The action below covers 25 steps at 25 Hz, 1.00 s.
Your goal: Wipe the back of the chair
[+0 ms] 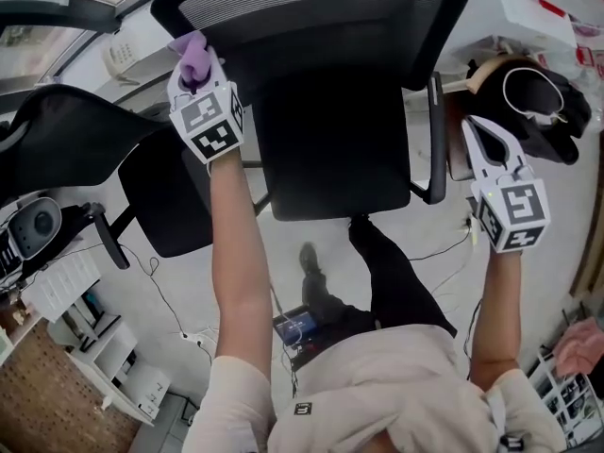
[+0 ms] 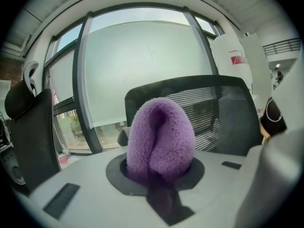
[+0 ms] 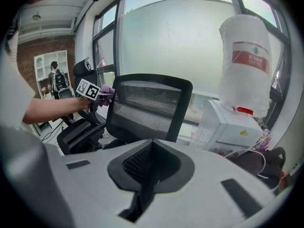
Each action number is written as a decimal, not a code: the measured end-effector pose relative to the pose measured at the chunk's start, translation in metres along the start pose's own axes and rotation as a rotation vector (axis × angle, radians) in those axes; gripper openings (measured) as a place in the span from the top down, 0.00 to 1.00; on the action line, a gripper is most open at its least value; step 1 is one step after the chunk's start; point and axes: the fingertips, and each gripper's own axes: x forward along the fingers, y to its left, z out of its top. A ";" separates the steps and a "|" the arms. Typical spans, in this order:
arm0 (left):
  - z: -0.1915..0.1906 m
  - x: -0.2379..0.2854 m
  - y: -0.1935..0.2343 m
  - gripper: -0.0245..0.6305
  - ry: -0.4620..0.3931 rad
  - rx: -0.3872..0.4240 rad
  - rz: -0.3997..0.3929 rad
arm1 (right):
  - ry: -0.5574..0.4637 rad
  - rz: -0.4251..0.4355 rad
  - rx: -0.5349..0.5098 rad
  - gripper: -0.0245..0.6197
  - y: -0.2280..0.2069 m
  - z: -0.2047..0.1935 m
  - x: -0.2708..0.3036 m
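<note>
**Left claw has the cloth at one corner of the chair back — most of the wiping seems to remain**

Your left claw (image 1: 196, 81) is closed on a purple fluffy cloth (image 1: 192, 53). In the left gripper view the folded cloth stands up between the jaws and fills the gap completely. You hold it at the upper corner of the chair back (image 1: 311, 8), on your left side. In the right gripper view the cloth seems to touch the black frame there, but I cannot say surely if it presses or only stands just beside it.

Your right claw (image 1: 491, 144) is empty, with its jaws together and nothing between them. It hangs well apart from the chair, beyond the armrest (image 1: 436, 140) on your right side.

About the progress, I can only judge. The mesh shows no wet trace and no visible dust, so the pictures do not tell which part is already clean. From the position of the cloth — at the very corner — I think the wiping is at its beginning or at the end of one pass. The wide middle of the mesh, the far corner and the lower part of the back still wait for the cloth.
</note>
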 end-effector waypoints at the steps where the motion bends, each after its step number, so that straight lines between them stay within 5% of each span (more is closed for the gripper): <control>1: -0.001 0.002 -0.005 0.85 0.002 -0.001 -0.005 | 0.004 -0.006 0.005 0.97 -0.003 -0.003 -0.002; 8: 0.007 0.023 -0.117 0.85 0.001 0.002 -0.163 | 0.019 -0.062 0.083 0.97 -0.036 -0.035 -0.018; 18: 0.039 -0.017 -0.448 0.85 -0.065 0.192 -0.674 | 0.046 -0.206 0.208 0.97 -0.117 -0.105 -0.076; 25: 0.039 -0.017 -0.466 0.85 -0.076 0.204 -0.678 | 0.060 -0.238 0.244 0.97 -0.140 -0.140 -0.096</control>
